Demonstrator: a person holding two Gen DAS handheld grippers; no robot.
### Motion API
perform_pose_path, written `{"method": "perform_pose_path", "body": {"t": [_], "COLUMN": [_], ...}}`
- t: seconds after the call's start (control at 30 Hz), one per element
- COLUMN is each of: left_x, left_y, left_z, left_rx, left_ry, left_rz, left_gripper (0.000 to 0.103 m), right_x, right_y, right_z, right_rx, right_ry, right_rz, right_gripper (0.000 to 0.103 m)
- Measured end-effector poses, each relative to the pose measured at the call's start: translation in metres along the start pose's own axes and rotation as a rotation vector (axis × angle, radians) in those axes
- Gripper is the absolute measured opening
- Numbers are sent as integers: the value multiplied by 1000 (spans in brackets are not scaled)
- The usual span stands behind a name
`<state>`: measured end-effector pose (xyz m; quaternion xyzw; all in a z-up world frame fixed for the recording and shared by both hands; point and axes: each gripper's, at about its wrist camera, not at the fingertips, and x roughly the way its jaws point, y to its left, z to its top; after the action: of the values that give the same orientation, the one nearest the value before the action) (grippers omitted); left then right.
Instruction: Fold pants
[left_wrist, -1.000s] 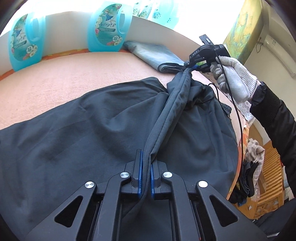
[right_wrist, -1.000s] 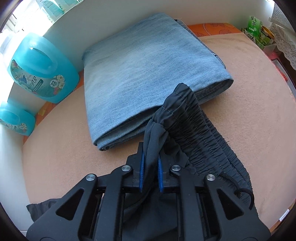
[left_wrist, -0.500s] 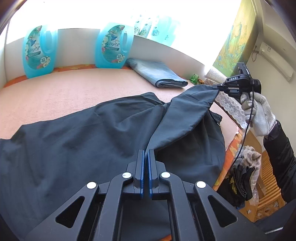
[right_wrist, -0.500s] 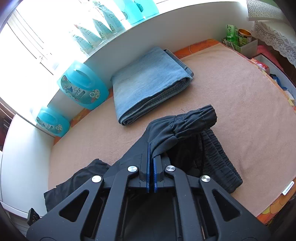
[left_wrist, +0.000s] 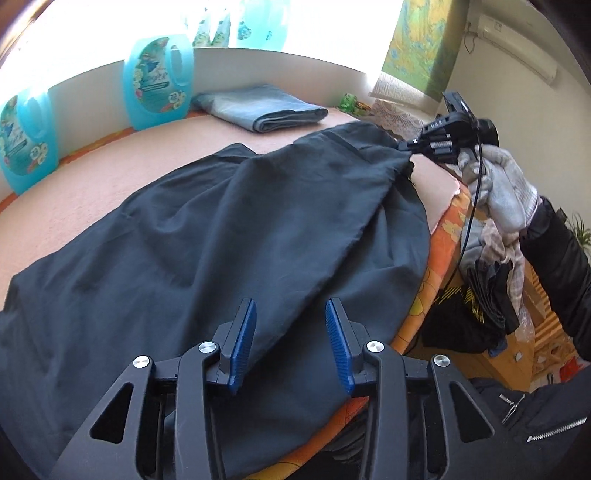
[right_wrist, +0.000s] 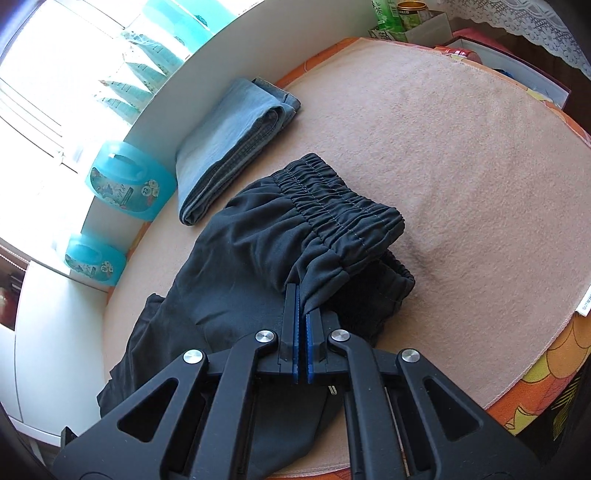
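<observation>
My left gripper (left_wrist: 290, 338): my jaws stand wide apart with nothing between the blue pads (left_wrist: 337, 341); I hang just above the near part of the dark fabric, close to the table's near edge.

My right gripper (right_wrist: 301, 325): my jaws are pressed together on a fold of the dark pants just below the waistband, and the cloth rises out of the pinch. In the left wrist view this gripper (left_wrist: 406, 144) shows at the far right, pulling a corner of the cloth up off the table.

Gloved hand (left_wrist: 502, 195): in a grey knit glove, it carries the right gripper at the right side of the left wrist view.

Dark pants (left_wrist: 207, 236): spread over the peach table cover, reaching from the far left to the near right edge, with one layer lifted towards the right gripper. The elastic waistband (right_wrist: 343, 206) is gathered, doubled over and raised above the cover in the right wrist view.

Peach table cover (right_wrist: 461, 155): lies under the pants, bare on the right side.

Folded jeans (right_wrist: 229, 144): light blue, lying flat at the far side near the white wall, apart from the pants.

Detergent bottles (left_wrist: 157, 81): turquoise, standing at the far left against the wall.

Clothes pile (left_wrist: 480, 291): off the table's right edge, below the gloved hand.
</observation>
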<state>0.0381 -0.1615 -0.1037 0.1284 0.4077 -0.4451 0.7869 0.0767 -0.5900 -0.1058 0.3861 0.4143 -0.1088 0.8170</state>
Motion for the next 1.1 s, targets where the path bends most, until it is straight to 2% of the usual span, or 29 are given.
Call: {"method": "perform_pose_path", "body": {"t": [0.1,0.23,0.3,0.37,0.5,0.67,0.8,0.9,1.0,1.07,1.1], "left_x": [13,24,27,25,-3,-43,-36,-17,-2,0,0], "left_y": [-14,-10,-3,4,23,23,9,-2,-3,-6,-7], "left_z": [-1,-3,-3,-1,9,12,-3,-17,-24,-25,-25], "left_rx": [80,133,140,127,-8,-26,-1,31,15,17,17], "left_ry": [44,74,69,51,-50,-128,-68,9,53,59,58], "left_rz": [55,173,176,188,139,121,63,44,23,21,21], "left_gripper": [38,37,3,2,2,2,2,2,2,2,2], "right_x": [-5,-14,-17,-18,-29,-45,-35,-8,5,4,1], "right_y": [11,23,27,32,41,38,5,-22,-40,-50,-52], "right_z": [6,15,18,20,17,-3,-21,-33,-36,-35,-35], "right_rx": [-26,-63,-77,-82,-104,-130,-66,-32,-13,31,31], "right_ry": [-10,-27,-30,-29,-38,-44,-21,37,40,32,10], "right_rz": [8,13,16,18,33,57,55,11,-10,-10,-34], "right_gripper": [3,3,3,3,3,3,3,3,4,19,36]}}
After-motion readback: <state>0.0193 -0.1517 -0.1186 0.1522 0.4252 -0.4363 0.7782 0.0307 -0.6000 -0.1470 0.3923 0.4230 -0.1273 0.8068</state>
